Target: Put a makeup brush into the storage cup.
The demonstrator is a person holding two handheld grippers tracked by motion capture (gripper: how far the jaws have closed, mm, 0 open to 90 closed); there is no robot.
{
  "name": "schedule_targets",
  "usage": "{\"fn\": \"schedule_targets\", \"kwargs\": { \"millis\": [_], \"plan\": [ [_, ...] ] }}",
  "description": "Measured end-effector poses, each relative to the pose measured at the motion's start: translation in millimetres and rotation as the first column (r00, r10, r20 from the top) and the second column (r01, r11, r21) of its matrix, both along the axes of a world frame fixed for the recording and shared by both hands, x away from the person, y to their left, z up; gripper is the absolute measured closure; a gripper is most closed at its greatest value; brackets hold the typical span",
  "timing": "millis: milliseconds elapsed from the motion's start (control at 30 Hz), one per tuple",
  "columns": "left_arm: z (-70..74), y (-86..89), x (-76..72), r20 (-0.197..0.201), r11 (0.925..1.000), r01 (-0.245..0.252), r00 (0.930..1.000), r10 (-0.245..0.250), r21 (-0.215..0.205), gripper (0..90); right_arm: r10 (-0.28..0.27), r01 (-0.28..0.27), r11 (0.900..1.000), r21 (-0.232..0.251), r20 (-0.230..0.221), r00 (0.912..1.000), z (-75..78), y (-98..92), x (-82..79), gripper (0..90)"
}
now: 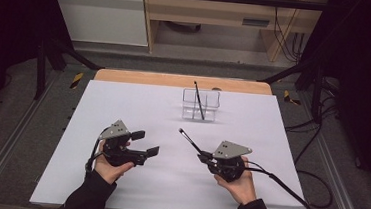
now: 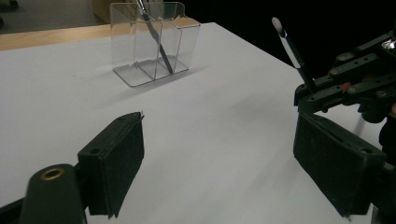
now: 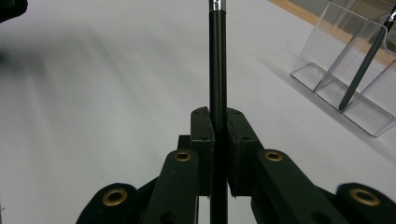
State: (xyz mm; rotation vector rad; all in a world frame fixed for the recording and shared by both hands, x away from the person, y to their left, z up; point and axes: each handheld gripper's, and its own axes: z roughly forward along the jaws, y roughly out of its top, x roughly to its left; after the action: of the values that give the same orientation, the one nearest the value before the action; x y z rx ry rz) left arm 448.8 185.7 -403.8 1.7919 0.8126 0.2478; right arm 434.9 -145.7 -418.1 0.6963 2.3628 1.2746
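A slim black brush (image 1: 189, 140) with a pale tip is clamped in my right gripper (image 1: 203, 157), at the front right of the white board (image 1: 123, 99). In the right gripper view the jaws press on the brush handle (image 3: 217, 60), which sticks straight out from the gripper (image 3: 218, 140). A clear divided holder (image 1: 201, 105) stands near the board's far edge with another black brush (image 1: 199, 100) leaning inside it. My left gripper (image 1: 146, 142) hovers at the front left, open and empty; its jaws (image 2: 224, 163) frame bare board, with the holder (image 2: 149, 46) beyond.
The left gripper view shows the right gripper (image 2: 355, 84) and its held brush (image 2: 292, 46) at the right edge. A wooden table edge (image 1: 183, 80) lies behind the board. Cables (image 1: 287, 188) trail off to the right.
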Motion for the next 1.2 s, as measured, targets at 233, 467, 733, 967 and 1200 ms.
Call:
{"fn": "schedule_targets", "kwargs": {
  "millis": [233,467,733,967,1200],
  "plan": [
    [0.4,-4.1,0.4,0.001,0.9994,0.0,1.0,0.0,-0.036,16.0,0.002,-0.002,0.999,0.044,-0.009,1.0,-0.5,1.7,0.5,83.3],
    [3.7,-10.5,-1.1,0.019,0.997,-0.005,0.9998,0.006,-0.078,16.5,0.002,-0.001,0.996,0.088,-0.005,1.0,-0.2,3.3,0.8,83.2],
    [10.3,-22.6,-1.2,0.023,0.9918,0.017,0.9996,-0.014,-0.127,16.6,0.001,-0.002,0.992,0.13,0.006,1.0,1.5,3.9,1.2,83.3],
    [13.4,-37.1,-0.9,0.03,0.9865,0.035,0.9991,-0.03,-0.16,17.3,0.011,-0.01,0.986,0.166,0.0,0.9999,2.7,4.5,0.2,83.3],
    [11.5,-43.3,-2.1,0.029,0.9841,0.049,0.9986,-0.045,-0.171,18.0,0.019,-0.017,0.984,0.179,-0.011,0.9998,0.8,6.4,-0.8,83.2]
  ]
}}
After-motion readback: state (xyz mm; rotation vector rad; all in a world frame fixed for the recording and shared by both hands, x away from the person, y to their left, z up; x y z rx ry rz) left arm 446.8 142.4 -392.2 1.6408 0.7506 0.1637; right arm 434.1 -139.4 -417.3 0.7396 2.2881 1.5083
